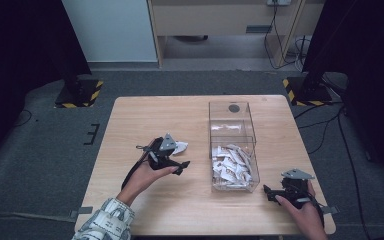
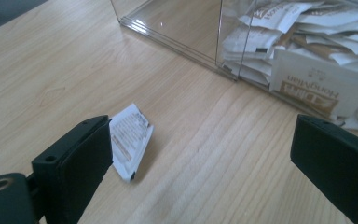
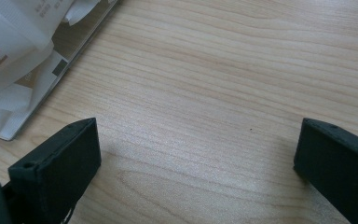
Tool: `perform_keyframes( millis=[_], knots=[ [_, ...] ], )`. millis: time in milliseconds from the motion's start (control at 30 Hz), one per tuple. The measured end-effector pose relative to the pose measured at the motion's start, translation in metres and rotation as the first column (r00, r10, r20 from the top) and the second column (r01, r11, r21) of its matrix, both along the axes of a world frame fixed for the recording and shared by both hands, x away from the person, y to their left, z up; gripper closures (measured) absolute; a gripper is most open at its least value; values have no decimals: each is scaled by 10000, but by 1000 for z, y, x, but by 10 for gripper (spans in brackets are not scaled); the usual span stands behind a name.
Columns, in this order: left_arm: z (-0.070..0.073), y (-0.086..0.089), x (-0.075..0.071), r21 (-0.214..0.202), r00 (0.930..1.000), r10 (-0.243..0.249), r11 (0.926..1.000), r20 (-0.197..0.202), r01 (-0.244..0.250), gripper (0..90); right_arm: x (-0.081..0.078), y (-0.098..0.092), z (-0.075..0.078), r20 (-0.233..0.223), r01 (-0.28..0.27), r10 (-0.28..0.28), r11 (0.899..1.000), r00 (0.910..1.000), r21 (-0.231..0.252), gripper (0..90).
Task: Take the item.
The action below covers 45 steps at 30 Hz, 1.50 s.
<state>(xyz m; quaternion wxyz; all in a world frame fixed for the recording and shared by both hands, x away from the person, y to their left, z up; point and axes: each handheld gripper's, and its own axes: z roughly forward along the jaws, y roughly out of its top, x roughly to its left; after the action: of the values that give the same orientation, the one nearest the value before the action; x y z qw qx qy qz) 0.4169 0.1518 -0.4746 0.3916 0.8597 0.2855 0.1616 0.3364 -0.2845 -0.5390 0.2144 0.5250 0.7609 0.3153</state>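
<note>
Pale wood grain runs across the square light-wooden table [image 1: 140, 120], which carries a clear acrylic two-compartment box [image 1: 232, 145] standing right of the middle, its long side running from the far edge toward the near edge. The box's near compartment is filled with a loose heap of white and tan paper sachets [image 1: 231, 165]; its far compartment has a few scraps at the bottom, too small to make out. Left of the box, about midway between the far and near edges, a single white printed paper sachet [image 2: 129, 139] lies flat on the wood. The left gripper [image 1: 172, 162] hangs just over it with its black jaws spread wide and holding nothing; in the left gripper view the sachet sits just beside the left-hand jaw, partly tucked behind it, and whether the two touch I cannot tell. The right gripper [image 1: 272, 192] sits low over the table near the near right corner, just beside the box's near end, its jaws likewise wide apart and empty above bare wood.
</note>
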Motion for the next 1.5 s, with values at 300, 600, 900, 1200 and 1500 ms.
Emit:
perform_keyframes(
  millis=[300,600,900,1200,1500],
  knots=[
    [-13,23,-17,-87,9996,202,9998,-193,-204,50,0,0,0,1,1,-1,10000,10000,-1,8],
    [-27,57,-34,-80,9953,787,9968,-562,-792,50,0,0,0,0,2,-2,10000,10000,-1,8],
    [-37,104,-42,43,9810,1771,9841,-791,-1773,48,0,0,0,-1,1,-1,10000,10000,-2,8],
    [-59,125,-38,679,9608,2529,9668,-1133,-2465,42,0,0,0,-2,3,-3,10000,10000,2,8],
    [-62,126,-39,446,9636,2471,9688,-1017,-2438,13,0,0,0,1,2,-2,10000,10000,0,8]
  ],
)
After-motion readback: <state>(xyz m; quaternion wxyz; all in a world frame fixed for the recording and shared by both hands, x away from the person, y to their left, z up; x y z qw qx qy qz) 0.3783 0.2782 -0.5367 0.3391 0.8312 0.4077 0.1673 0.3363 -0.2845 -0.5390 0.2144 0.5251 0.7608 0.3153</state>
